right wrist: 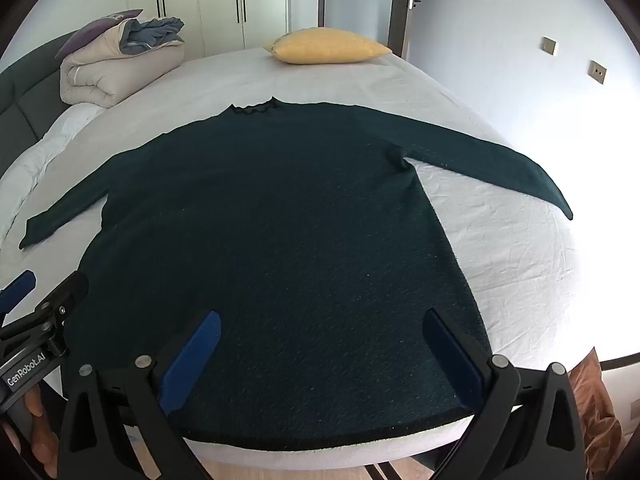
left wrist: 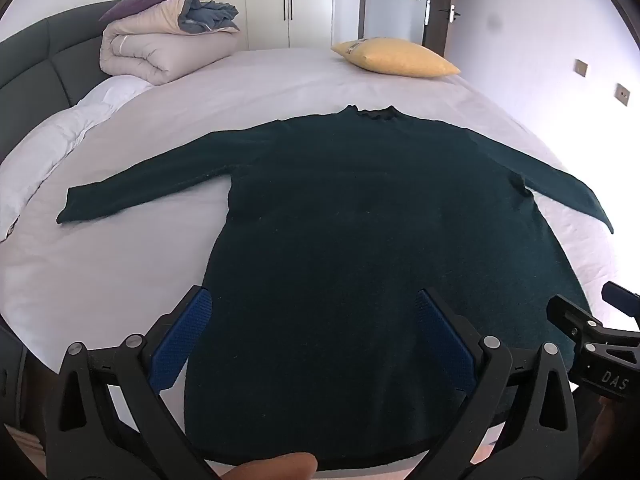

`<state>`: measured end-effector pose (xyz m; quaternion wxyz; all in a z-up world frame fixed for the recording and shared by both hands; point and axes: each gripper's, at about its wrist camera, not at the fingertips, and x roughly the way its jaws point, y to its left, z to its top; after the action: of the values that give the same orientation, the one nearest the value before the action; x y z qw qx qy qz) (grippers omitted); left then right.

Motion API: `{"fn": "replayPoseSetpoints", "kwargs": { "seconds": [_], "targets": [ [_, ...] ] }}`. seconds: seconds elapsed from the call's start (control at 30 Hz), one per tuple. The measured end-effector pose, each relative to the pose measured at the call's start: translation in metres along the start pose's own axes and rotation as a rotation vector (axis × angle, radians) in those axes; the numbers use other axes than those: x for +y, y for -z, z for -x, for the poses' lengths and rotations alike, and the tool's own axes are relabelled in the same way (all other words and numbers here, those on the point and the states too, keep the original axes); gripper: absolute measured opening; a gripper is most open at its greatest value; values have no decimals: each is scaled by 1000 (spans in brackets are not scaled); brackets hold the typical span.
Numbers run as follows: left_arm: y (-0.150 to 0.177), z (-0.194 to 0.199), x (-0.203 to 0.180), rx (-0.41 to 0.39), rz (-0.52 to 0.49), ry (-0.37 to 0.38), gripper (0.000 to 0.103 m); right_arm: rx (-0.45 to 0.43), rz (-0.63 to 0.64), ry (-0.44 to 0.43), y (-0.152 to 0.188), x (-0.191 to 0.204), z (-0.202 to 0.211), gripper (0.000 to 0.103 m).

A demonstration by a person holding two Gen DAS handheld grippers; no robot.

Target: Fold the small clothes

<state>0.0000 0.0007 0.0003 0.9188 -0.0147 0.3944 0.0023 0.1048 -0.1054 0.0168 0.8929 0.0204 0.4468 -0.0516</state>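
A dark green knitted long-sleeved sweater (left wrist: 360,216) is lying flat on the pale grey bed sheet (left wrist: 120,264), sleeves spread. The left gripper (left wrist: 314,312) is hovering over its hem, jaws wide, gripping nothing; the right gripper (right wrist: 322,326) is doing likewise.

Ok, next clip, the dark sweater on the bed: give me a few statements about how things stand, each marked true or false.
1. The dark green sweater lies flat with both sleeves spread out. True.
2. The left gripper is clamped on the hem. False: its jaws stand wide open, gripping nothing.
3. A yellow pillow rests at the far side of the bed. True.
4. The sweater is already folded in half. False: no fold has been made.
5. The right gripper is open above the sweater's lower part. True.
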Motion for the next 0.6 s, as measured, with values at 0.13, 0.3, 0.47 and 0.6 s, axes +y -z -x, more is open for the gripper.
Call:
{"fn": "replayPoseSetpoints", "kwargs": {
  "seconds": [0.13, 0.3, 0.47, 0.6],
  "targets": [
    [-1, 2, 2, 0, 5, 11, 103, 0, 0, 1, 1, 0, -1, 103],
    [0, -1, 5, 5, 0, -1, 103, 0, -3, -3, 1, 0, -2, 103],
    [1, -2, 1, 4, 1, -8, 103, -1, -2, -1, 2, 0, 0, 103],
    [3, -2, 0, 3, 0, -8, 103, 1, -4, 0, -1, 1, 0, 103]
  ]
}}
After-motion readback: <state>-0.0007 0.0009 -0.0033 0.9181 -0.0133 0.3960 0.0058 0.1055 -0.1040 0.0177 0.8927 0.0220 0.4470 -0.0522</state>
